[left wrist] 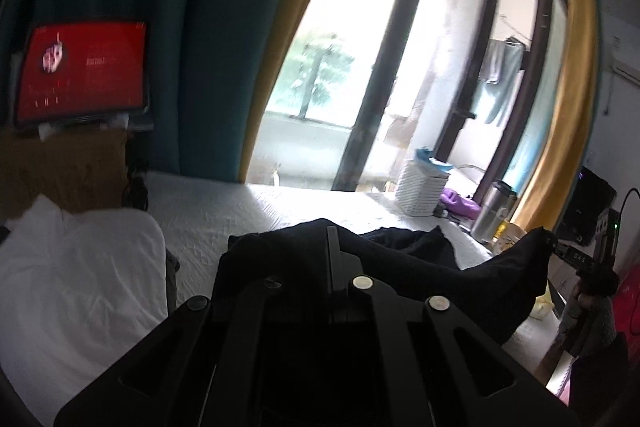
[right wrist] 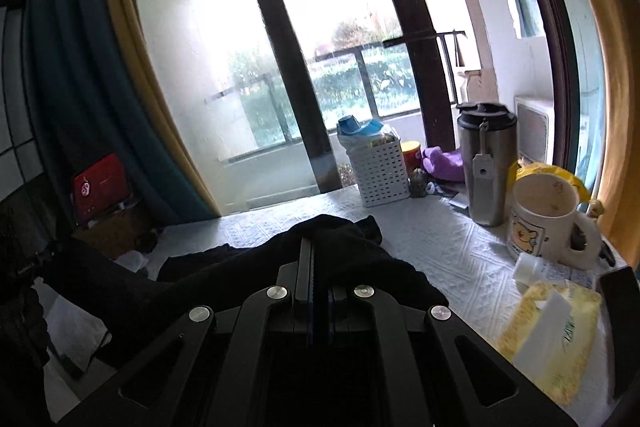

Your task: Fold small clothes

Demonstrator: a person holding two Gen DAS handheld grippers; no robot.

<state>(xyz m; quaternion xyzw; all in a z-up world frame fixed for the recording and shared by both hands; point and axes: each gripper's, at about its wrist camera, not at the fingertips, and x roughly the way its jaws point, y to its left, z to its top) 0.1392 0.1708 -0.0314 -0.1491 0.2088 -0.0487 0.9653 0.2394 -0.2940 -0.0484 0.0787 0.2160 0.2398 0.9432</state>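
A black garment [left wrist: 404,261] hangs stretched between my two grippers above the white quilted surface [left wrist: 260,211]. My left gripper [left wrist: 332,231] is shut, and the cloth is bunched over and around its fingers. At the right of the left wrist view, my right gripper [left wrist: 555,246] pinches the garment's far corner. In the right wrist view the right gripper [right wrist: 310,242] is shut on the black garment [right wrist: 240,279], which runs off to the left edge of that view. The lower part of the cloth still lies on the surface.
White folded fabric [left wrist: 80,267] lies at the left, with a red-screened tablet [left wrist: 80,71] behind it. At the right stand a white basket [right wrist: 378,171], a steel tumbler [right wrist: 486,163], a mug [right wrist: 548,223], a small bottle [right wrist: 532,271] and a yellow tissue pack [right wrist: 548,327]. Glass doors stand behind.
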